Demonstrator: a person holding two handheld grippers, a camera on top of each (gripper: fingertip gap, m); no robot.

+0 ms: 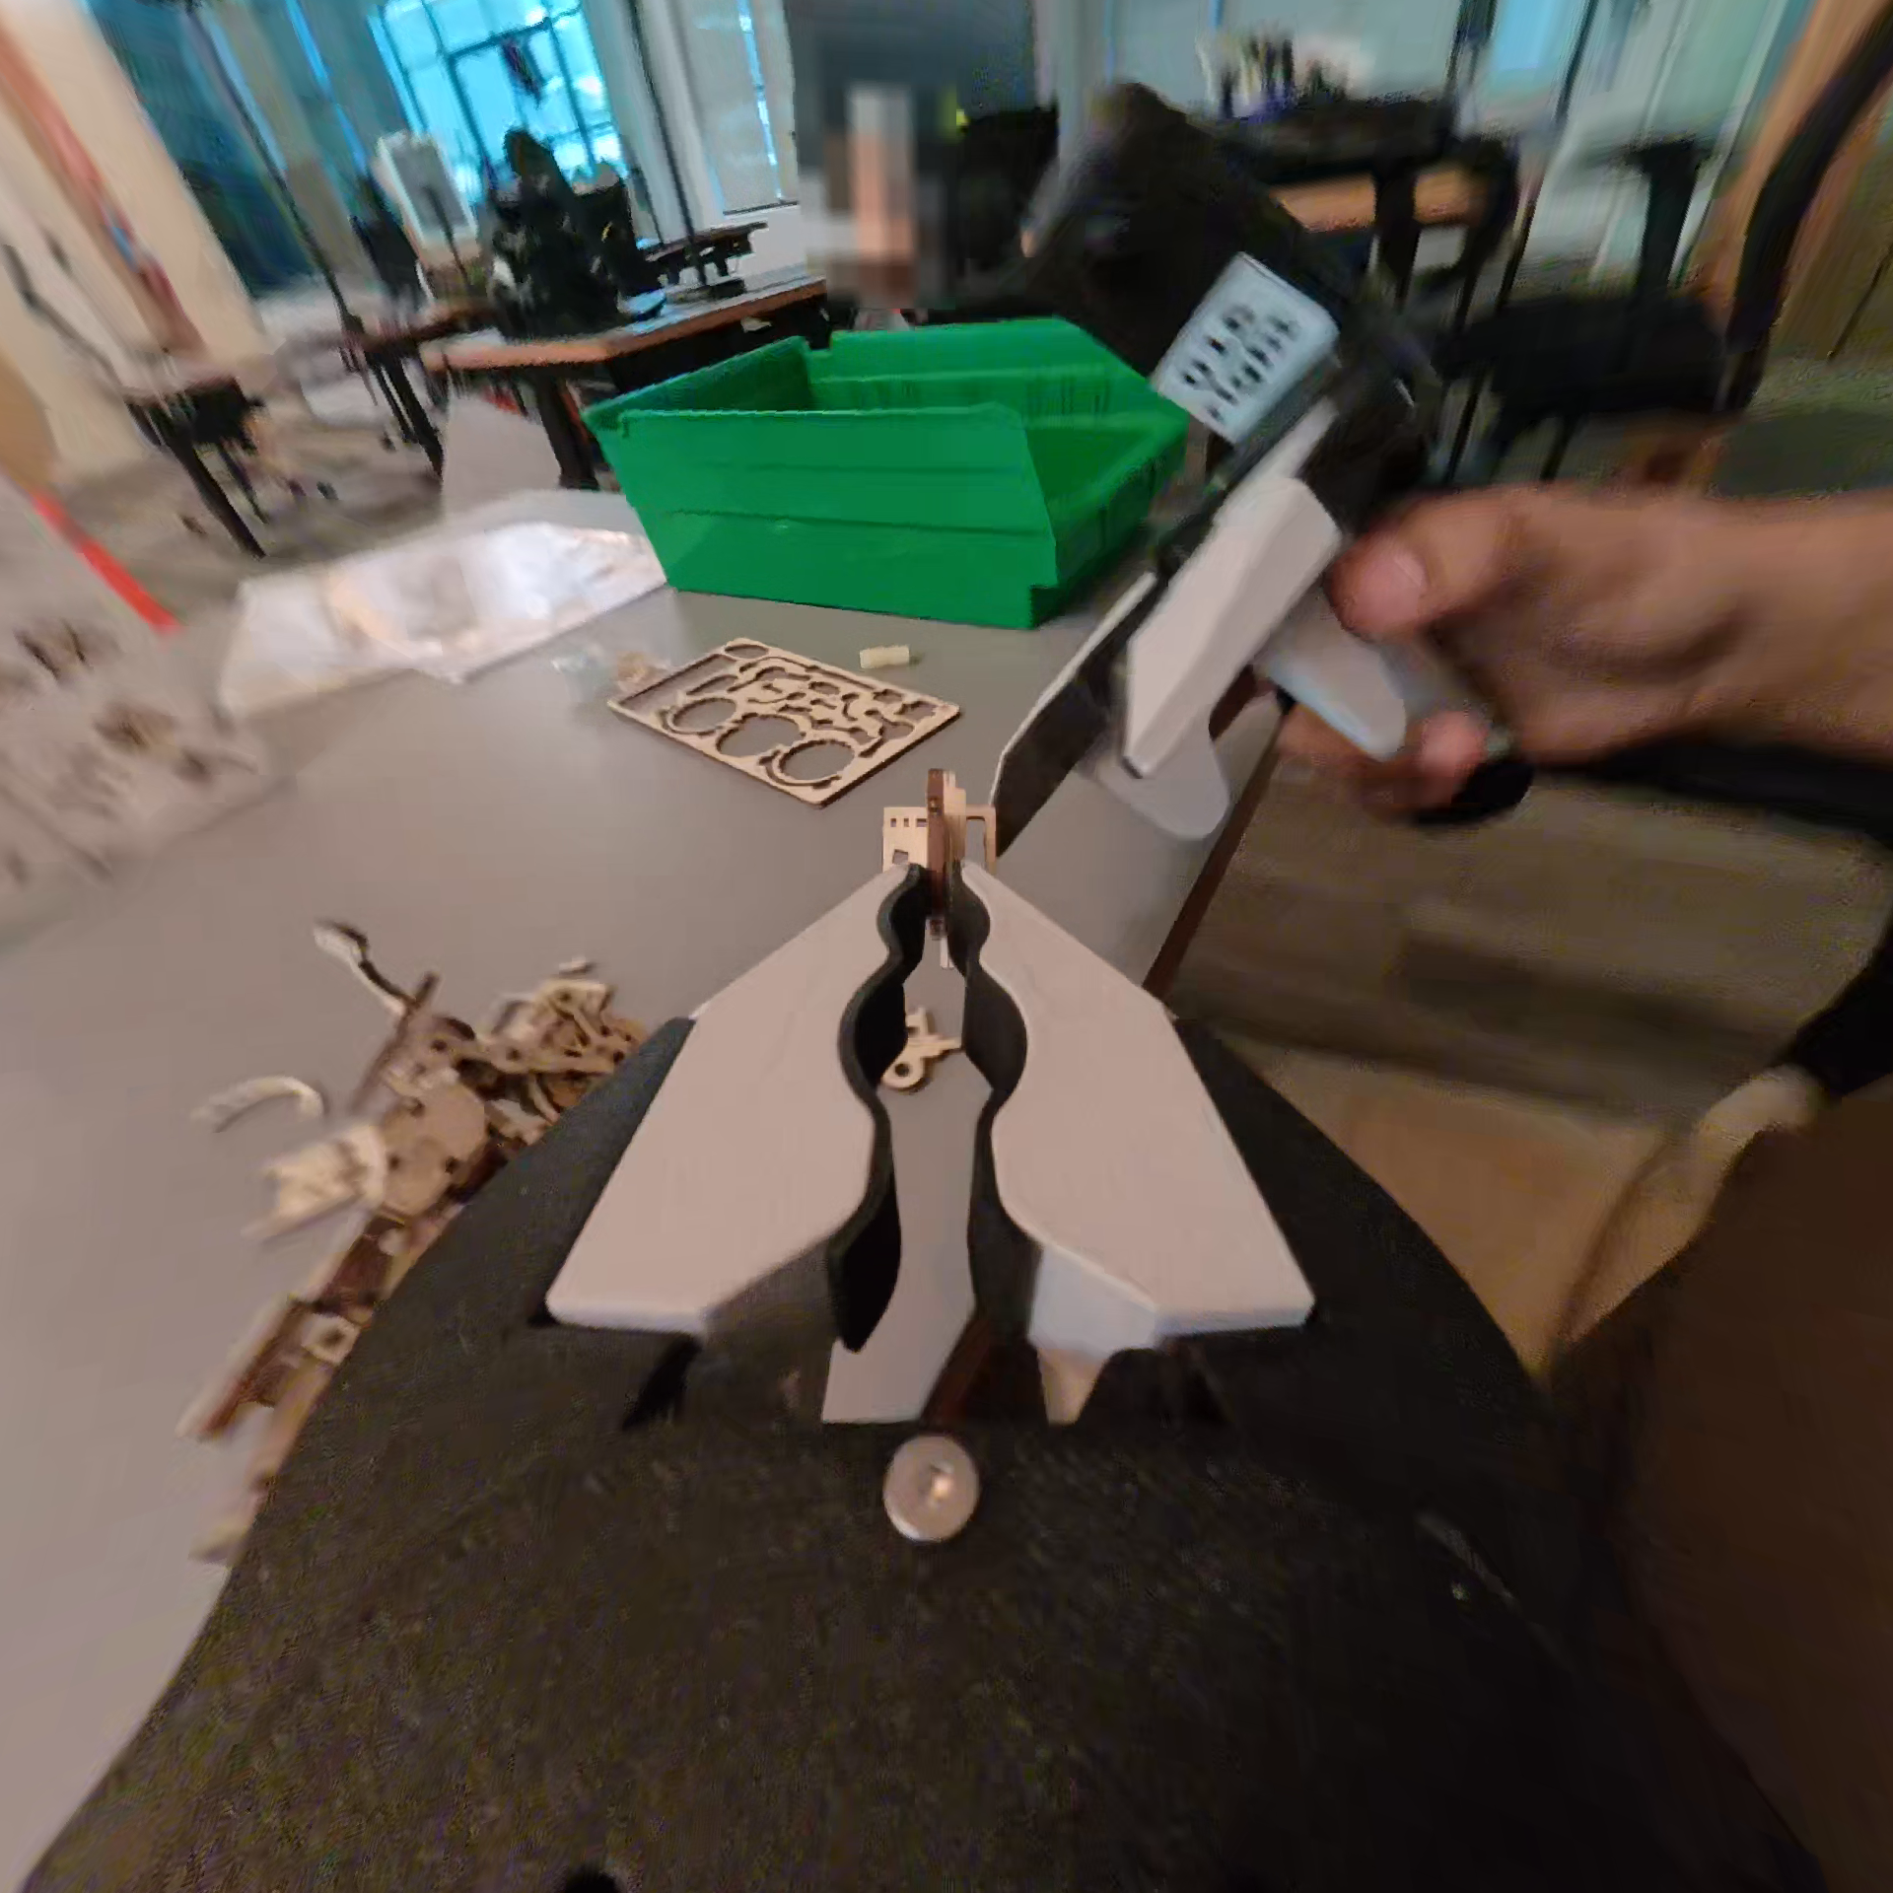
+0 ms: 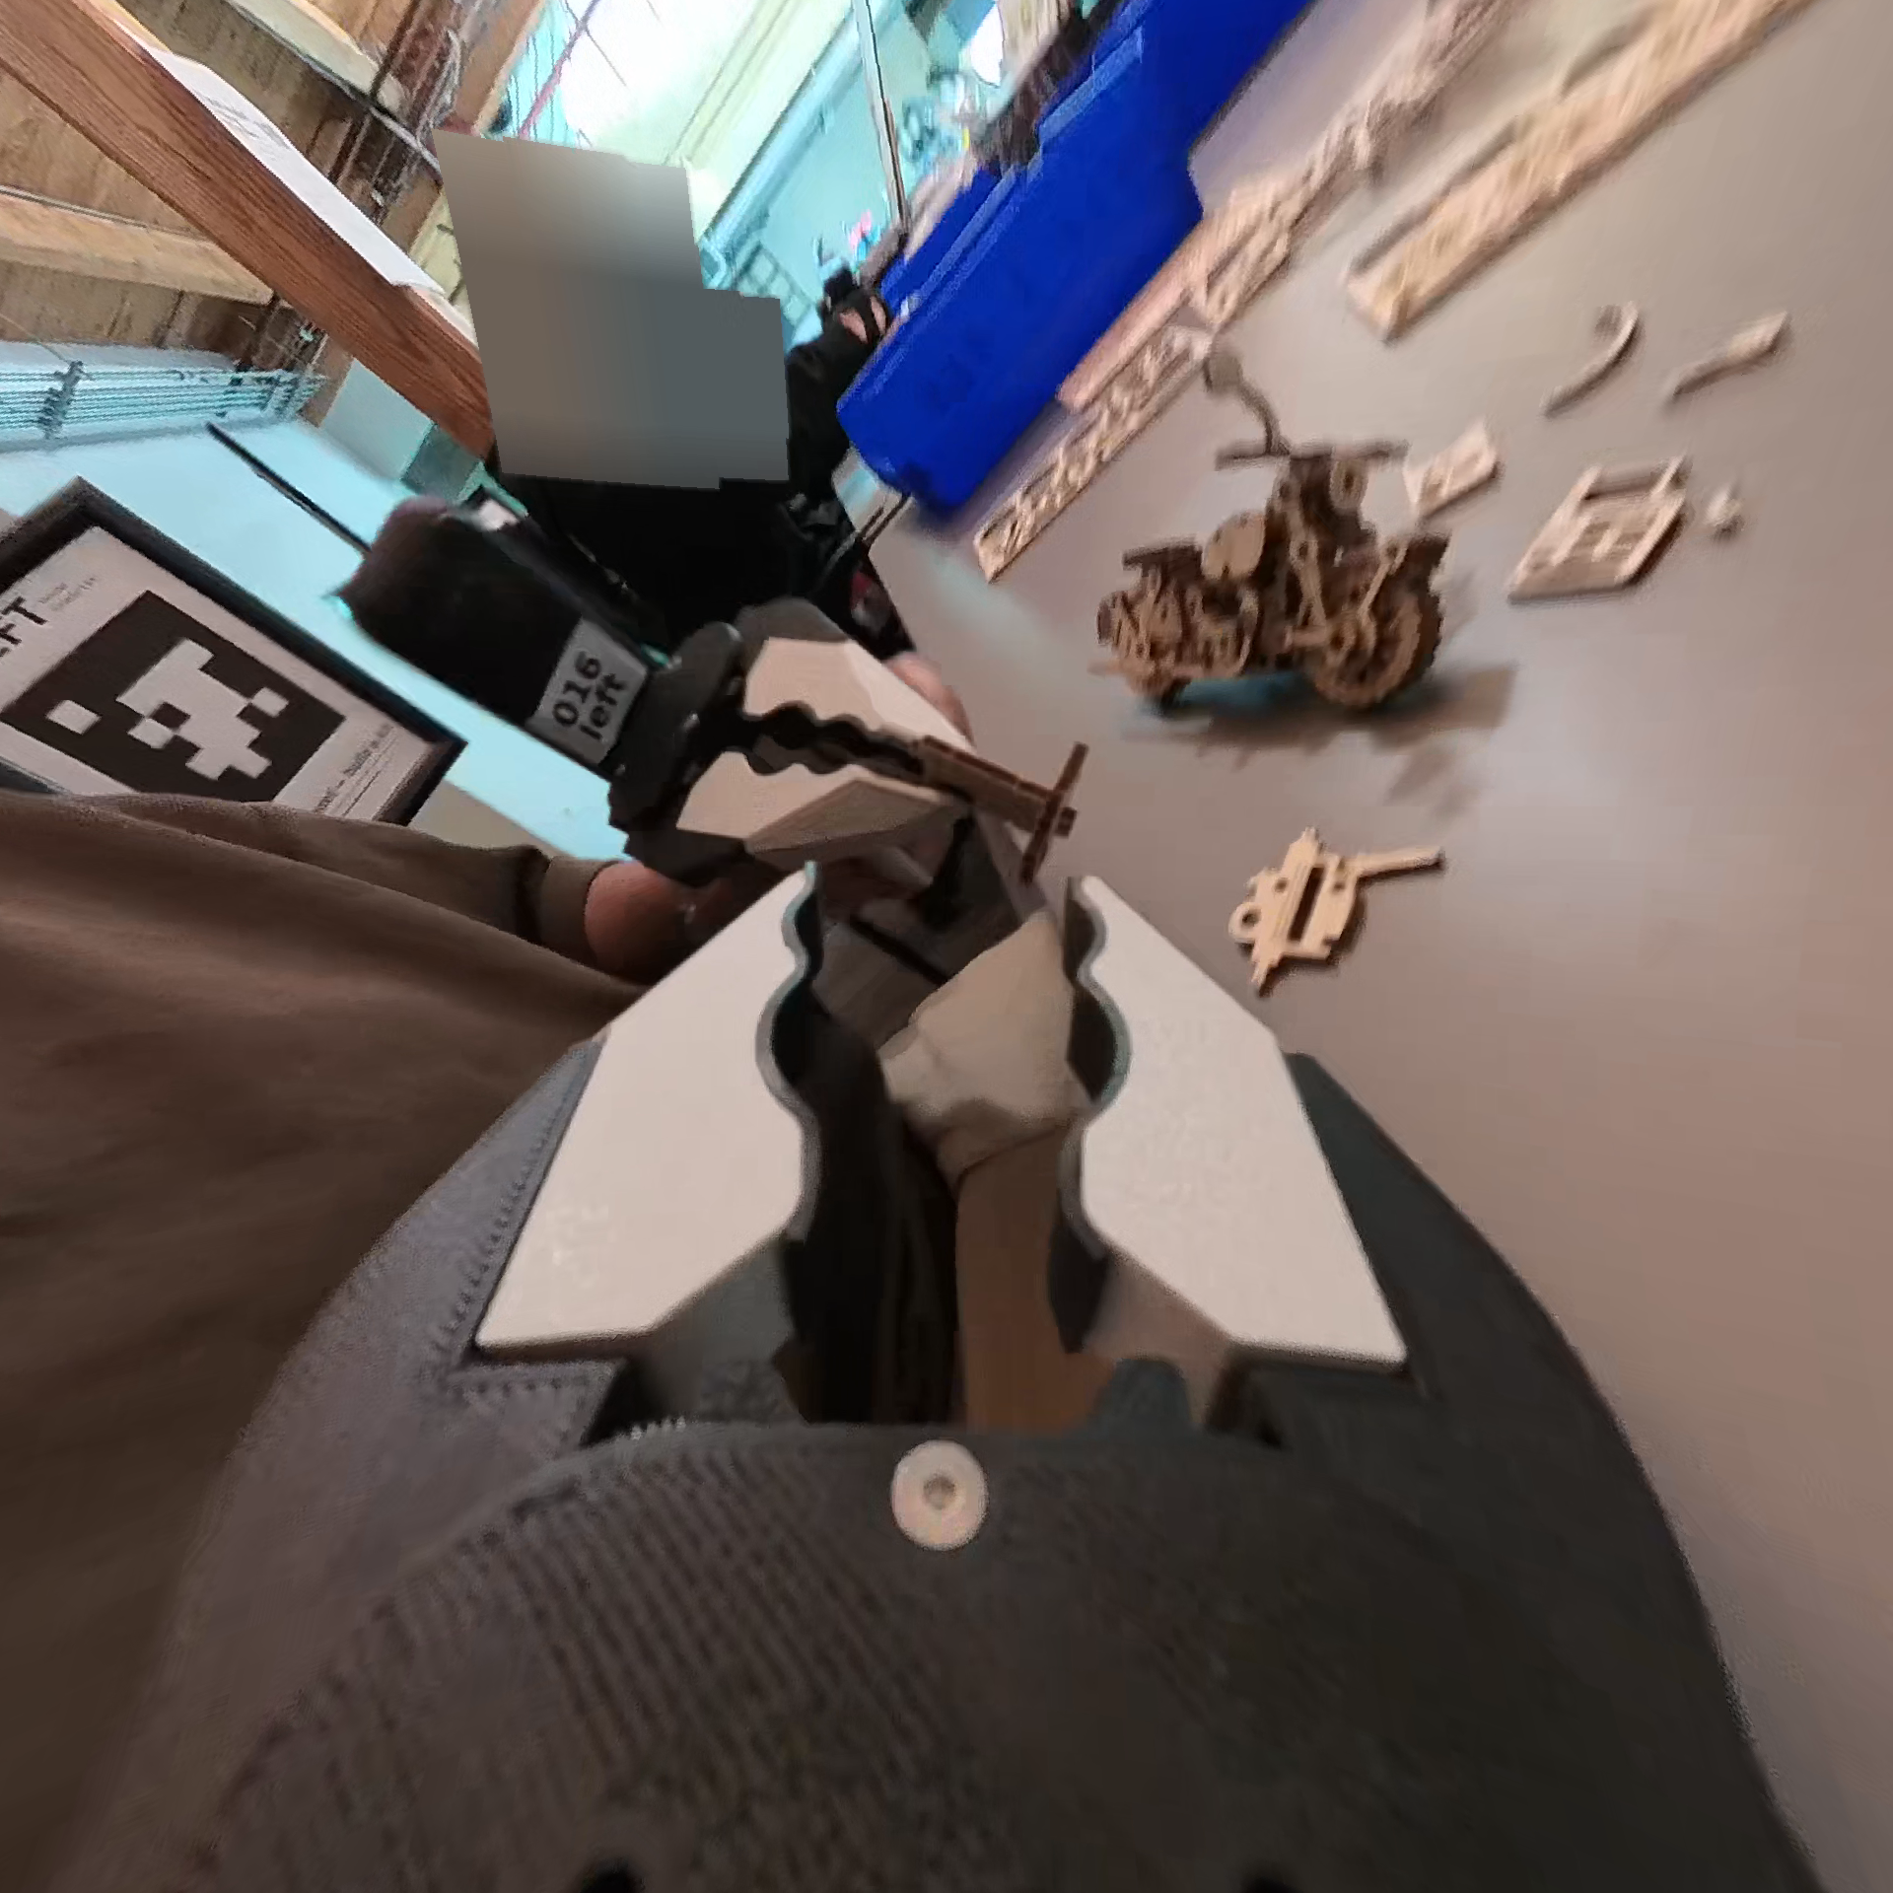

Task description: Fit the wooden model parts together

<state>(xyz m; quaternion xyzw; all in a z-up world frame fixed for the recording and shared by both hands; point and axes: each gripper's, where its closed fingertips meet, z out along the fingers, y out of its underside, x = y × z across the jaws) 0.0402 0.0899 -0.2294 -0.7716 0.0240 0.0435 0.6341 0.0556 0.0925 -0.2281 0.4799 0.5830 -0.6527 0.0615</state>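
Note:
My left gripper [image 1: 934, 879] is shut on a small wooden sub-assembly [image 1: 937, 830], a flat slotted piece with a dark disc across it, held above the grey table [image 1: 512, 850]. In the right wrist view the same gripper [image 2: 948, 784] holds that part [image 2: 1024, 797] pointing right. My right gripper [image 2: 942, 901] is open and empty, its tips just below and beside the held part. It also shows in the left wrist view [image 1: 1065, 779], held by a hand [image 1: 1598, 625], close to the right of the part. A loose flat wooden piece [image 2: 1321, 901] lies on the table.
A pile of loose wooden parts [image 1: 440, 1106] lies at the left. A punched-out wooden sheet [image 1: 784, 712], a plastic bag [image 1: 440, 604] and a green bin [image 1: 891, 461] sit farther back. A built wooden motorcycle [image 2: 1270, 604], wooden sheets [image 2: 1178, 338] and a blue bin [image 2: 1024, 256] are on the table. The grippers are tip to tip, or close to it.

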